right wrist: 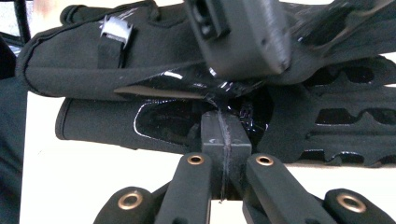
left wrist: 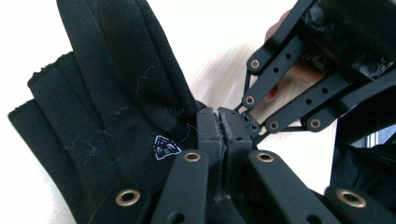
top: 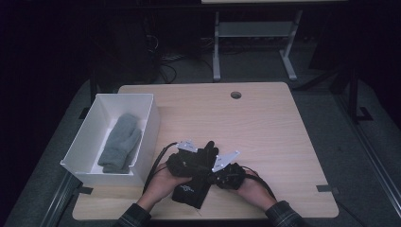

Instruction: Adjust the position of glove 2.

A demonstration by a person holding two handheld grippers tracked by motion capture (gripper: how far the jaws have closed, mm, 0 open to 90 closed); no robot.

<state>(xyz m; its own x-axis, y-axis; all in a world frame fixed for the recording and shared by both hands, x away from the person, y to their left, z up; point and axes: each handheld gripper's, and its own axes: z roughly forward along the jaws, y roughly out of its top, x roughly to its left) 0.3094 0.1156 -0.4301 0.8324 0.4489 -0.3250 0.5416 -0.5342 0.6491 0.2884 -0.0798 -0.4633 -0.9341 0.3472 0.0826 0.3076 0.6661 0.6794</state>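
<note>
Here, both tools were seen clamped on the black fabric glove (top: 195, 182), which lay near the table's (top: 265, 123) front edge. The left gripper (top: 187, 163) had its jaws closed on a fold just beside the glove's small white logo (left wrist: 166, 147). The right gripper (top: 226, 174) was pinched shut on the glossy palm patch (right wrist: 173, 119). The glove's long axis ran crosswise ahead of the right jaws. The white open box (top: 151, 124) holding a grey knitted mitten (top: 120, 142) stood beyond the left gripper, so that hand was judged nearer for a transfer.
</note>
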